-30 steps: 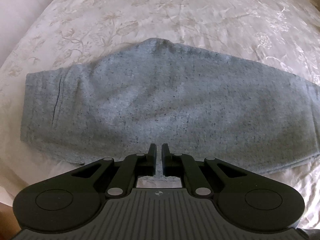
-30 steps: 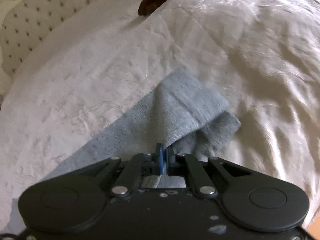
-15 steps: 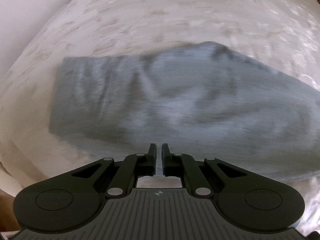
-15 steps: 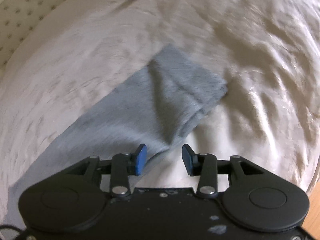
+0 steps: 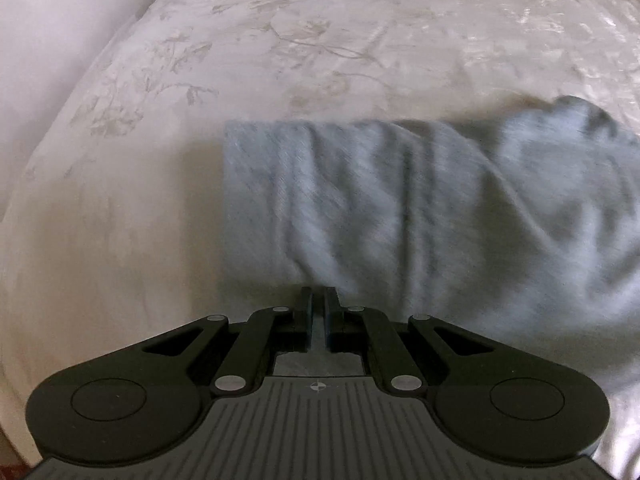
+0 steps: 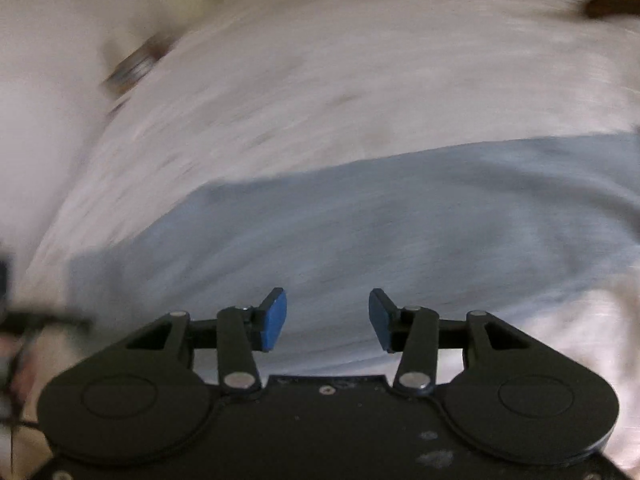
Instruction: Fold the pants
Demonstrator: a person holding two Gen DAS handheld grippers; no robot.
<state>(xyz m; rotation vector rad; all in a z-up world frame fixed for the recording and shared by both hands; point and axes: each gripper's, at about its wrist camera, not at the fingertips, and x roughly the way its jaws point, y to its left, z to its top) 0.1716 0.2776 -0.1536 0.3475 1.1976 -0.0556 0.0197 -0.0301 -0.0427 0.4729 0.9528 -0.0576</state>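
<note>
Pants (image 5: 420, 216) of grey fabric lie rumpled across the floral bedspread (image 5: 280, 48), reaching off to the right. Your left gripper (image 5: 319, 304) has its jaws pinched on the near edge of the cloth — your right gripper (image 6: 327, 314) hovers over the blurred fabric, jaws spread apart and holding nothing.

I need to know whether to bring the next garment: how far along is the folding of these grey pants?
Partly done. The pants lie on the bed as one long band, legs apparently stacked. In hand: the left gripper is shut on their near edge; the right gripper is open, empty. Left: folding the length over.
</note>
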